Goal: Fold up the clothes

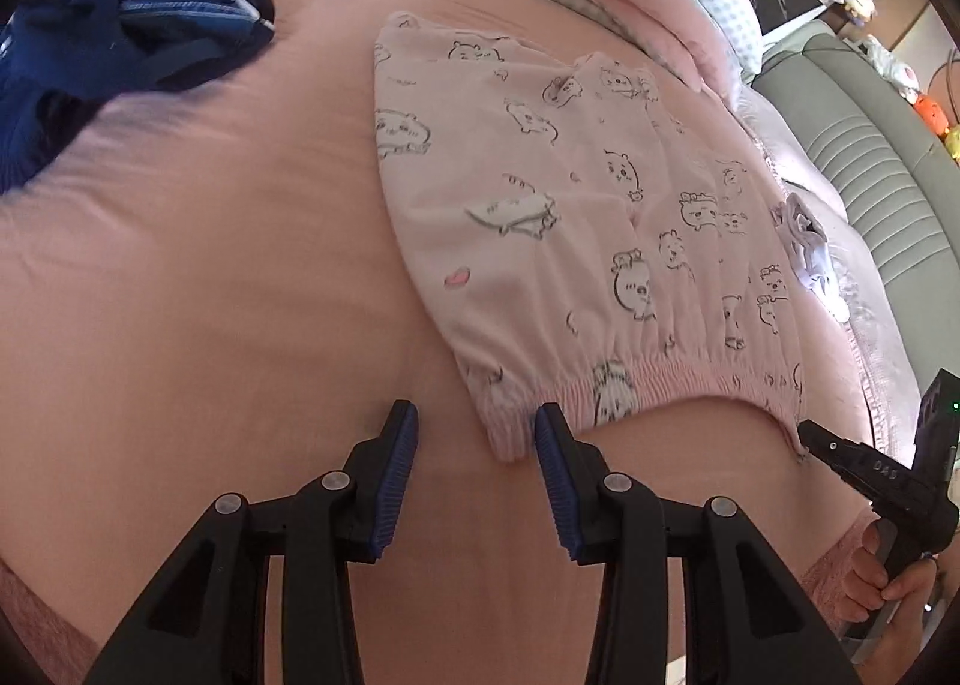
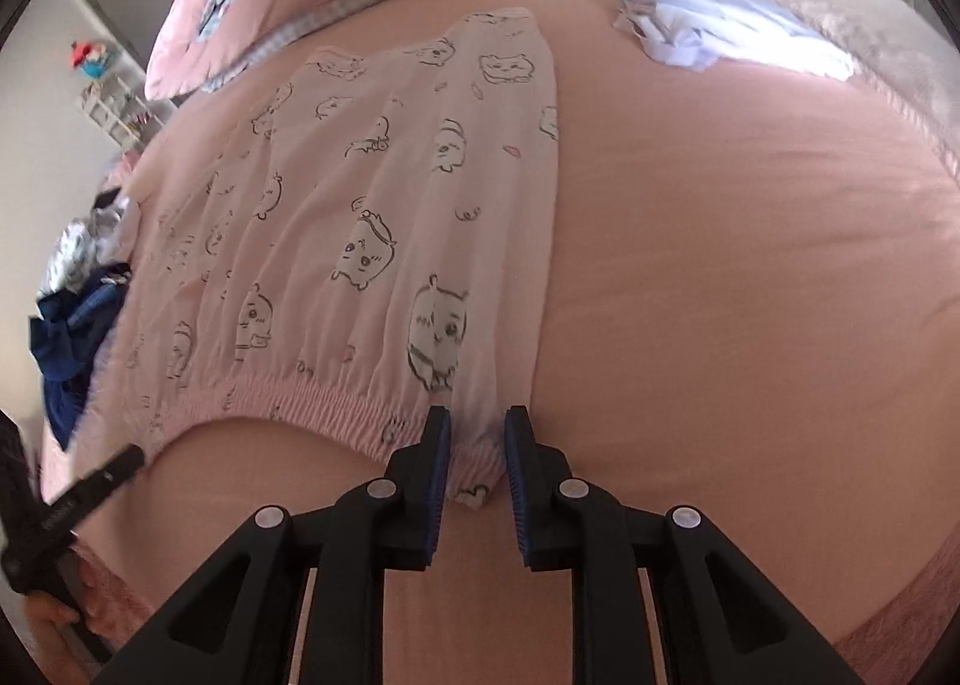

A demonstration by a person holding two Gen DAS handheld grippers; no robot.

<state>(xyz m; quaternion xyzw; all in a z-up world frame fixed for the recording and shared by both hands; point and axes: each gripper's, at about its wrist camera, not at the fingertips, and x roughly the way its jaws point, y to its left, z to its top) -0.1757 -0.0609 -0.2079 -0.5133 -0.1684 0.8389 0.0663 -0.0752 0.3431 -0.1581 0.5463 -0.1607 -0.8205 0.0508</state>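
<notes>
I see the pink printed trousers (image 1: 576, 217) lying flat on the pink bed (image 1: 210, 265). My left claw (image 1: 477, 445) is open at the waistband's left corner. My right claw (image 2: 477, 439) is open around the right corner.

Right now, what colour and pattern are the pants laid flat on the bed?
The pants are pale pink with black-outlined cartoon animals, clearest in the right wrist view.

Navy clothes (image 1: 90, 61) cut by frame edge; shelf items (image 2: 111, 103) blurred.
</notes>
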